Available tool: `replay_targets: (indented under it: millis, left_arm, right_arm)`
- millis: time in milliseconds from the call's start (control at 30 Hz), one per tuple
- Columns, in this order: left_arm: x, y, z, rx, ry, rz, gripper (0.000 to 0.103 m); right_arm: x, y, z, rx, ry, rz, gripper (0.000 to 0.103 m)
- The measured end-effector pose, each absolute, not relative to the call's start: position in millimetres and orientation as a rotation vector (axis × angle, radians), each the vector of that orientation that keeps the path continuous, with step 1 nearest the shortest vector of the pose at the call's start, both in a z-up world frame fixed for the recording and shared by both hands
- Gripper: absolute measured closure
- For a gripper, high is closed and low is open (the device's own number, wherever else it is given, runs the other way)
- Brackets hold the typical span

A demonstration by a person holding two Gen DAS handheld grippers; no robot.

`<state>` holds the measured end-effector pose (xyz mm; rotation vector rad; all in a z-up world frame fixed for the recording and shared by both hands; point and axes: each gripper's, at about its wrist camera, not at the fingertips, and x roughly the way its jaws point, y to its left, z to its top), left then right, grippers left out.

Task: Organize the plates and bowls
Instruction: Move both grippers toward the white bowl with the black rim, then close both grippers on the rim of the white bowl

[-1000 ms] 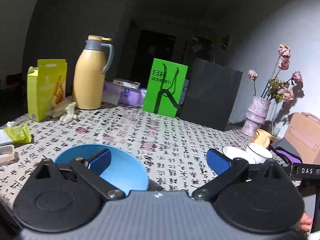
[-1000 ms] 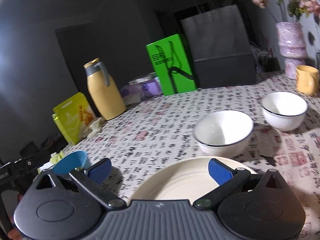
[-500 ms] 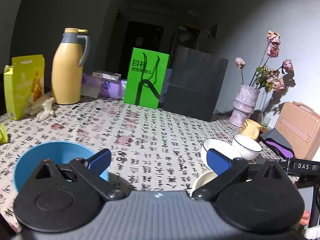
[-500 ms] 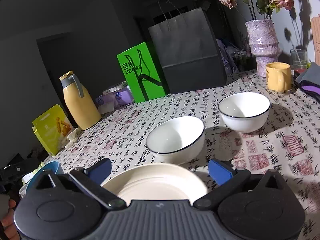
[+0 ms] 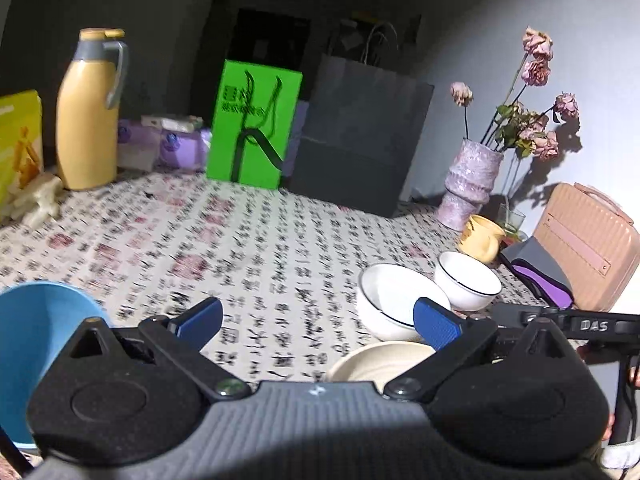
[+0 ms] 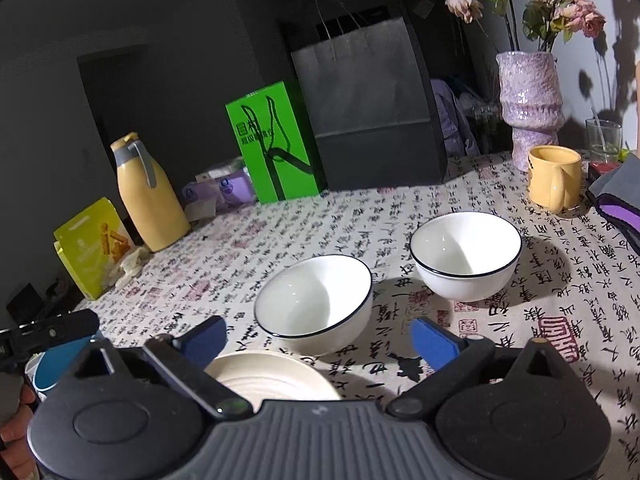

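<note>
White porcelain catches the light in the right wrist view, two dark-rimmed bowls sitting upright on the calligraphy-print tablecloth: the nearer bowl straight ahead of the tool, the farther bowl just beside it to the right, a sliver of cloth between them. Closer in, the cream plate lies flat at the foot of the picture, partly hidden under the tool's body. Over it sits the right gripper, jaws wide but closing, blue pads touching nothing, the nearer bowl just beyond its tips. Switch to the left wrist view and the left gripper is spread wide too, only patterned cloth between its blue pads. The blue bowl sits off at the left edge, outside the left finger and apart from it; the same plate peeks out low on the right. Along the back stand a yellow thermos jug, a green gift bag and a black paper bag. Over to the right, a purple vase of faded roses stands behind a yellow mug. Fingers curl at the lower left corner of the right view.
</note>
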<state>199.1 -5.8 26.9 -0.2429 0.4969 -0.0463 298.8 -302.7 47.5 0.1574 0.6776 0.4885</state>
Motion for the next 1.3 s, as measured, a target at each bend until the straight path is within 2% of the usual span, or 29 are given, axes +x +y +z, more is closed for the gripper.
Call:
replay_targets:
  millis: [400,533,700,800,1033,1100,1200,1300]
  left_arm:
    - [260.4,-35.9,36.9,-0.267,0.636,-0.049,0.0]
    - [290.4,-42.8,35.8,-0.293,0.724,-0.037,0.0]
    - [326.1,-48.0,24.4,-0.318,0.861,0.008,0.0]
    - [344.2,-52.1,17.2,-0.303,0.911,0.041,0.001]
    - [375.2,-62.0,3.9,-0.279,0.976,0.088,0.008]
    - [382.1,-62.9,-0.1,-0.284,0.994,0.093,0.012]
    - [391.7,-65.1,-7.0,-0.273,1.019,0.105,0.021]
    - [399.1,-67.0,-12.5,-0.278,1.048,0.104,0.025]
  right_arm:
    - [350.6,-299.1,48.0,0.161,0.84,0.504,0.012]
    - [367.7,-295.6,43.9,0.155,0.88,0.503,0.021]
    - [387.7,-293.3,34.4,0.156,0.924,0.48,0.024]
    - [397.0,-291.1,29.3,0.138,0.947,0.461,0.03]
    - [416.1,-283.2,16.8,0.097,0.998,0.442,0.044]
    - [420.6,-280.7,12.7,0.094,1.013,0.44,0.049]
    - [426.8,-278.7,7.0,0.094,1.028,0.434,0.05]
    - [431.6,-276.7,1.7,0.096,1.043,0.432,0.056]
